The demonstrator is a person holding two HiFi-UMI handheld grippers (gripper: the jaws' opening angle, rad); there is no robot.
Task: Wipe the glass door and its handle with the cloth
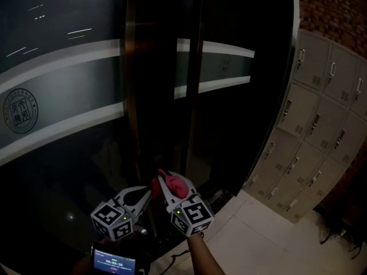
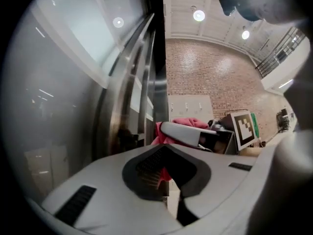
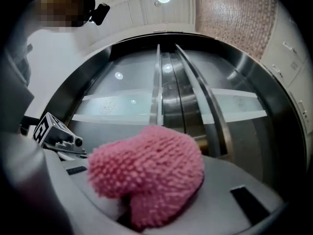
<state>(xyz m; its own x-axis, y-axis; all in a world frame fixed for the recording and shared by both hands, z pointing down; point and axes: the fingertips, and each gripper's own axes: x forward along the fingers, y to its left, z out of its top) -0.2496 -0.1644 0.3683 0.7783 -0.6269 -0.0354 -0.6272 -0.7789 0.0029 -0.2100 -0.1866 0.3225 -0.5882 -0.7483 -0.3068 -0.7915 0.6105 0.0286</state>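
Observation:
The dark glass door with white stripes fills the head view, and its vertical metal handle stands just above both grippers. My right gripper is shut on a fluffy pink cloth, held low in front of the door near the handle's lower end. In the right gripper view the cloth bulges out between the jaws of the right gripper, with the handle bars beyond. My left gripper sits close to the left of it, jaws together and empty. The left gripper view shows the left gripper, the handle and the cloth.
Beige lockers line the wall right of the door. Pale floor tiles lie at the lower right, with dark cables in the corner. A small lit screen sits at the bottom edge. A second metal bar runs up the door's middle.

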